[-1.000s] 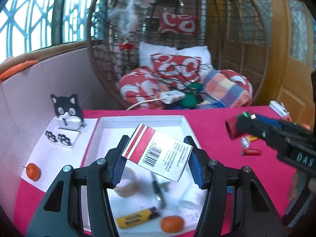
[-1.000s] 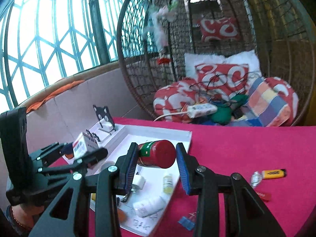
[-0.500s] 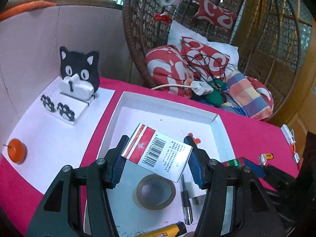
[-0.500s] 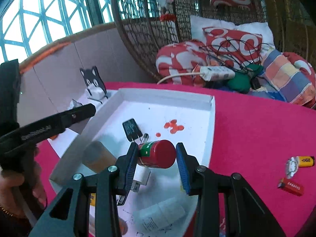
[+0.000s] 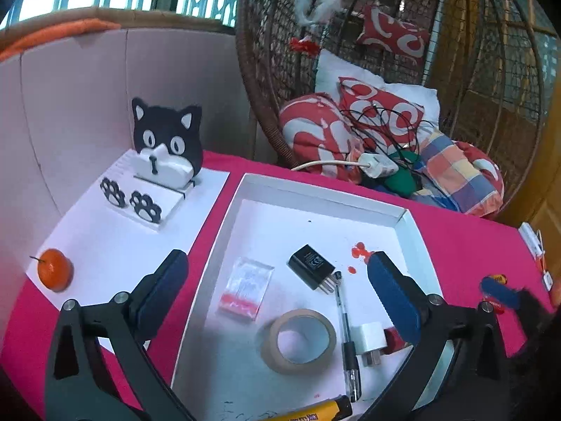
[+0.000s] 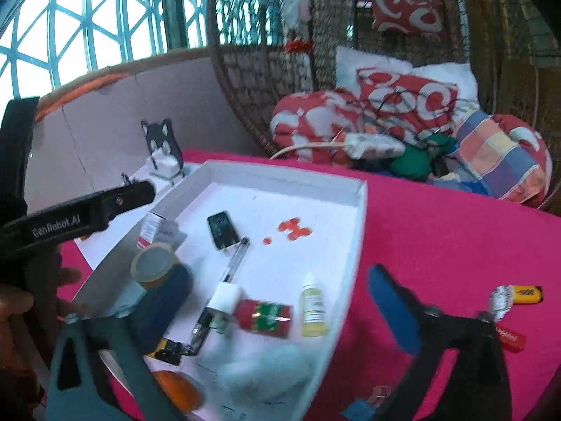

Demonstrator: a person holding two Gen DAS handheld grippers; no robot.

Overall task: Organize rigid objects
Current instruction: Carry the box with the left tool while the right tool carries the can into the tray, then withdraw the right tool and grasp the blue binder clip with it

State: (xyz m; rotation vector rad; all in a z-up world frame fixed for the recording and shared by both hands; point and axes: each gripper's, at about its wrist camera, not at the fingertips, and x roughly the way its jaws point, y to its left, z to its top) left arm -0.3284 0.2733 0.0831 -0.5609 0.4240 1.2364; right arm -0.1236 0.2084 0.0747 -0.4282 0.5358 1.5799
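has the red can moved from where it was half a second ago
Yes. The red can was clamped in the right gripper above the white tray. Now it lies on its side on the tray floor, beside the small dropper bottle, with the jaws open.

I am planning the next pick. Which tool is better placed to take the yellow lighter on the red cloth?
Right. The open right tool has the yellow lighter just to its right, outside the white tray. The left tool, also open, hangs over the tray, farther away.
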